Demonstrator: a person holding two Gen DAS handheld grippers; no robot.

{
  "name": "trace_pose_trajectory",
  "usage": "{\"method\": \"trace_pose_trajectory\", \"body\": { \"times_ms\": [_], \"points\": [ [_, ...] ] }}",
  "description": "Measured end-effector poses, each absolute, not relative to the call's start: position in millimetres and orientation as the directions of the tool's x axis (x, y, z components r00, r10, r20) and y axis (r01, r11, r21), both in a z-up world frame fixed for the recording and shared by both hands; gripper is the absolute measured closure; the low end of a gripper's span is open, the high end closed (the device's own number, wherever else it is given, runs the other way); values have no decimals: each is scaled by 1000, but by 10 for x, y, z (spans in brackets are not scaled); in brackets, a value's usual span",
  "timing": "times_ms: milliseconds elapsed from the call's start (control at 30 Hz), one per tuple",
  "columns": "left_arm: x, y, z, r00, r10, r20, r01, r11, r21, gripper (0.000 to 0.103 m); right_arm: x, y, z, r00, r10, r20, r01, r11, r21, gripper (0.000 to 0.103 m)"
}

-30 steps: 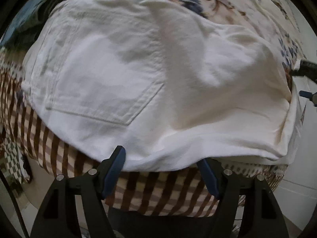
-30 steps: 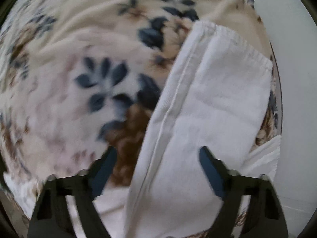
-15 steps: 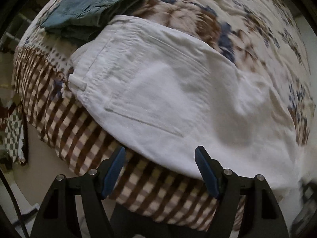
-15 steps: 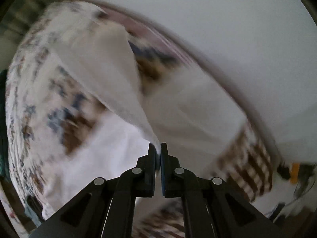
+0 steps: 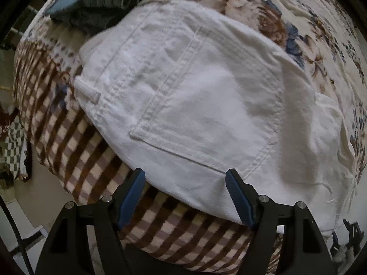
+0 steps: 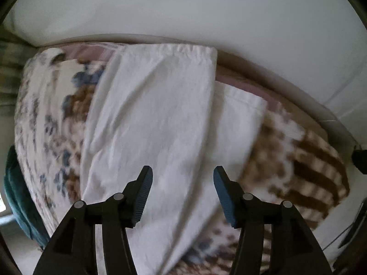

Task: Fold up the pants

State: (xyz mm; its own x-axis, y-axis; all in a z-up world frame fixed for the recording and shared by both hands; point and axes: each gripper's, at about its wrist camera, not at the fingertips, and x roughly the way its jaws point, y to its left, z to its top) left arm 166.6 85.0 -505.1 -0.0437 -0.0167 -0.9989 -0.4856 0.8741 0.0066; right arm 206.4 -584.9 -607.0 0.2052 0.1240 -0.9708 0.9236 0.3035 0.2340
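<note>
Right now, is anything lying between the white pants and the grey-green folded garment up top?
Nothing: in the left wrist view the white pants butt right up against the grey-green garment, waistband corner at its edge. Only floral blanket surrounds them.

No legible text, labels, brands, numbers or signs in either wrist view; white cotton pants (image 5: 195,105) and floral-and-checked blanket (image 5: 91,183) bear only stitching and pattern.

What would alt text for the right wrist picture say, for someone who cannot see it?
White pants legs lie lengthwise on a floral and brown-checked blanket, one leg over the other, hems toward a pale wall. In front, the right gripper hangs above the cloth, its blue-padded jaws opening with nothing gripped.
</note>
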Motion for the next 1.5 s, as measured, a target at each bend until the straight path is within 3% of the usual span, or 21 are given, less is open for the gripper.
{"method": "trace_pose_trajectory", "body": {
  "times_ms": [33, 67, 100, 133, 300, 400, 467, 533, 600, 700, 733, 933, 1133, 1167, 1200, 1300, 1400, 1500],
  "points": [
    [1618, 812, -5091, -47, -15, -999, -483, 876, 9, 32, 2102, -5822, -6169, 186, 126, -974, 925, 313, 217, 51],
    [1581, 790, -5111, -51, -8, -999, -475, 880, 17, 32, 2163, -5827, -6237, 163, 115, -980, 924, 331, 193, 88],
    [1543, 762, -5128, -56, -1, -998, -466, 884, 25, 32, 2196, -5790, -6220, 148, 74, -986, 922, 350, 165, 97],
    [1549, 712, -5150, -58, 3, -998, -461, 887, 29, 32, 2244, -5741, -6192, 142, 36, -989, 920, 365, 145, 99],
    [1530, 566, -5135, -38, -8, -999, -431, 902, 9, 32, 2106, -5459, -5502, 159, -140, -977, 894, 440, 82, 100],
    [1633, 635, -5177, -35, -19, -999, -433, 902, -2, 32, 1926, -5509, -5627, 54, -118, -992, 922, 388, 4, 99],
    [1774, 769, -5211, -31, -29, -999, -441, 898, -12, 32, 1905, -5534, -5898, 42, -2, -999, 934, 354, 38, 97],
    [1844, 916, -5160, -16, -42, -999, -452, 892, -30, 32, 1918, -5505, -6043, 26, 99, -995, 942, 331, 58, 87],
    [1821, 1054, -5097, 2, -74, -997, -463, 884, -67, 32, 1943, -5352, -5897, 59, 97, -994, 942, 323, 88, 62],
    [1747, 1404, -4976, 43, -121, -992, -495, 860, -126, 32, 2106, -4815, -5553, 119, 99, -988, 906, 397, 149, 43],
    [1725, 1511, -4942, 53, -120, -991, -504, 854, -130, 32, 2212, -4535, -5496, 112, 123, -986, 879, 451, 156, 42],
    [1841, 2303, -5066, 16, -126, -992, -609, 786, -109, 32, 2419, -2689, -5881, -17, 462, -887, 756, 586, 291, 42],
    [1789, 2686, -5668, -2, -352, -936, -731, 639, -238, 33, 2275, -1823, -6270, -18, 538, -843, 785, 529, 321, 42],
    [1812, 2705, -5650, 27, -338, -941, -723, 643, -252, 43, 2282, -1789, -6292, -12, 540, -842, 789, 522, 324, 43],
    [1862, 2692, -5552, 77, -289, -954, -695, 671, -259, 71, 2336, -1752, -6344, -11, 531, -847, 785, 529, 321, 52],
    [1997, 2610, -5339, 130, -207, -970, -620, 746, -243, 85, 2458, -1720, -6383, -19, 472, -881, 758, 581, 295, 74],
    [2131, 2522, -5167, 188, -156, -970, -556, 797, -236, 87, 2385, -1729, -6350, -18, 457, -889, 745, 600, 293, 84],
    [2332, 2543, -4853, 304, -131, -943, -501, 821, -276, 87, 2321, -1788, -6261, 2, 468, -884, 742, 592, 315, 86]
  ]
}}
